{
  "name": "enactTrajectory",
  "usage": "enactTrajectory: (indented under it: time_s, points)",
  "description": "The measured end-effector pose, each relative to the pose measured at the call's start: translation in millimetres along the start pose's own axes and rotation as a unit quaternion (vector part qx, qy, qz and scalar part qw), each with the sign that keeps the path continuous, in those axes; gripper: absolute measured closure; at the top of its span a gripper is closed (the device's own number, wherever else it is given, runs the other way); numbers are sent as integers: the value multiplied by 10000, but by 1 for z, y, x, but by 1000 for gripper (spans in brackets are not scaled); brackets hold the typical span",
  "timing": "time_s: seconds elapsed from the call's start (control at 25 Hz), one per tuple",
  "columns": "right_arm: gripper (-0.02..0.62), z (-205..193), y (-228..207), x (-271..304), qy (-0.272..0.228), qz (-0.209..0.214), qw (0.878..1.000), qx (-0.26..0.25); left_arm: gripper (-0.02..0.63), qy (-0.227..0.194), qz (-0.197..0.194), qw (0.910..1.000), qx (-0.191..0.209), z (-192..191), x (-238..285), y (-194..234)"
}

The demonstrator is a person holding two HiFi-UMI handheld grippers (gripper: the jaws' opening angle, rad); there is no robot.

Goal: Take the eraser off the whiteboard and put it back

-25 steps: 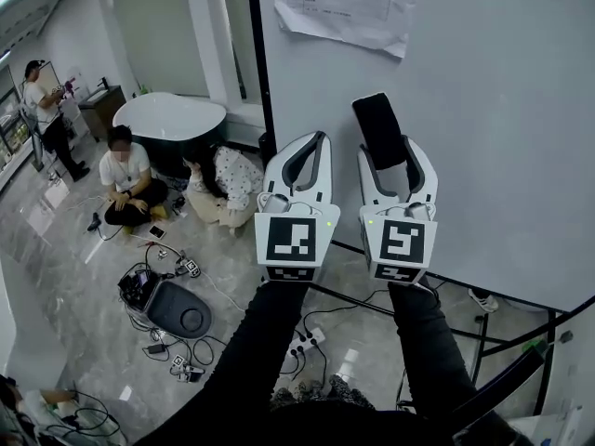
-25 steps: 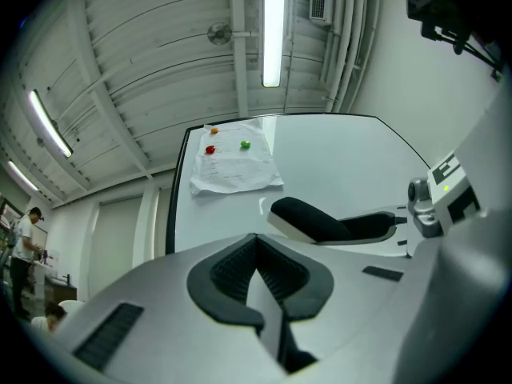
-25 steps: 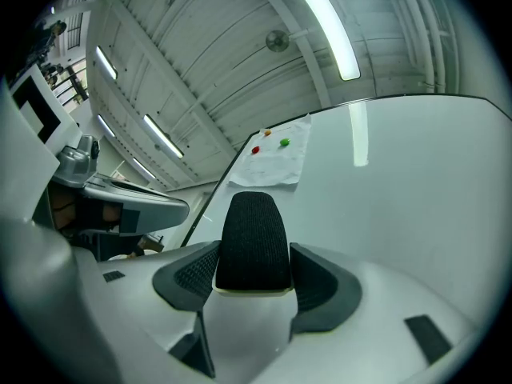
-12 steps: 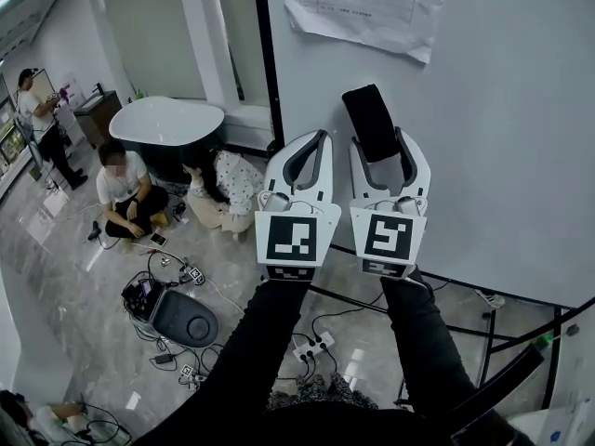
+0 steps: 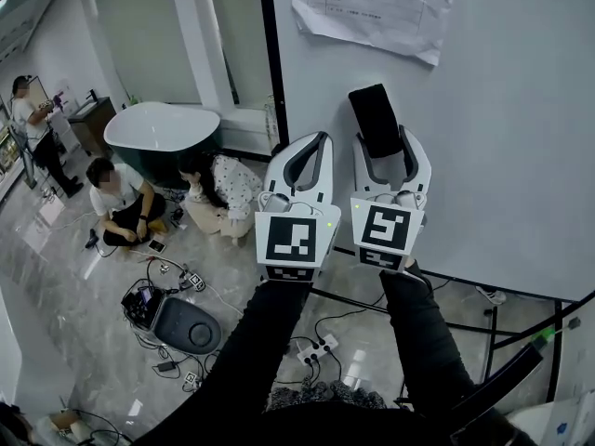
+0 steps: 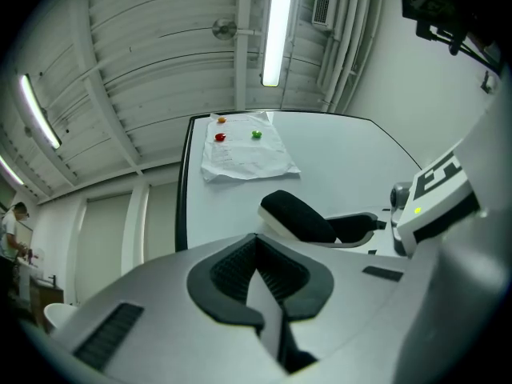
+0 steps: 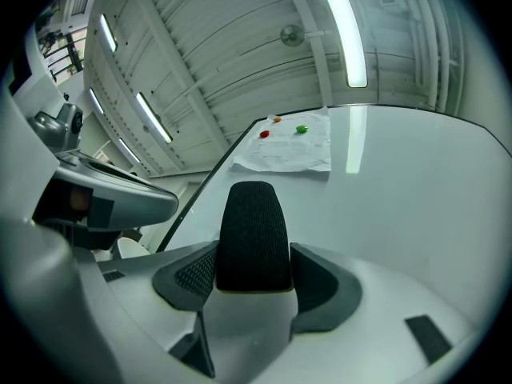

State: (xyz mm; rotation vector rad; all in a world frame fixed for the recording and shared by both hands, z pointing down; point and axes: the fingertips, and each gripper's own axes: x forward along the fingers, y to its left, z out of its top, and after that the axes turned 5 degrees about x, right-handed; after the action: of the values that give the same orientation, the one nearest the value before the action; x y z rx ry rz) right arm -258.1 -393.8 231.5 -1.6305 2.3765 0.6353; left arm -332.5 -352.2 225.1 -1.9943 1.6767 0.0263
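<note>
A: Where's the eraser?

B: The eraser (image 5: 376, 119) is pinched between the jaws of the right tool (image 5: 381, 136) and held up in front of the whiteboard (image 5: 502, 110). Its dark felt end sticks out past the jaw tips. From the left gripper view it looks clear of the whiteboard's surface, though I can't be sure of the gap.

A: What has changed over the last second?

B: Very little. The jaws have kept the same wide spread on the eraser's sides, so the pinch hasn't loosened. Both tools have drifted a short way sideways along the whiteboard. The eraser's tip now sits a bit closer under the paper sheet (image 5: 372, 7) stuck near the top of the whiteboard.

A: And the other one?

B: The left tool (image 5: 311, 147) has its jaws pressed together with nothing in them. It's just beside the right one, on the side nearer the whiteboard's left edge.

A: So where does that leave the job?

B: I'd say the taking-off half is done and the return is still to come, since no release has begun. The eraser probably has to be brought flat against the whiteboard before the jaws spread, or it may drop.

A: Anything else around?

B: Beyond the whiteboard's left edge, people (image 5: 116, 198) sit on the floor (image 5: 65, 277) among cables.
</note>
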Motion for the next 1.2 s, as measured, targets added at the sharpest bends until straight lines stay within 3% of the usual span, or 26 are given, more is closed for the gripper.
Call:
enactTrajectory:
  time_s: [0.36, 0.56, 1.2]
  points:
    - [319, -8, -2, 5, 127, -204, 9996, -111, 600, -83, -54, 9998, -163, -5, -1, 3]
    - [319, -10, 4, 5, 126, -81, 9993, -350, 600, -118, -71, 9996, -249, -7, 0, 3]
    - [319, -13, 1, 5, 206, -222, 9975, -646, 600, -69, 4, 9997, -227, -7, -5, 2]
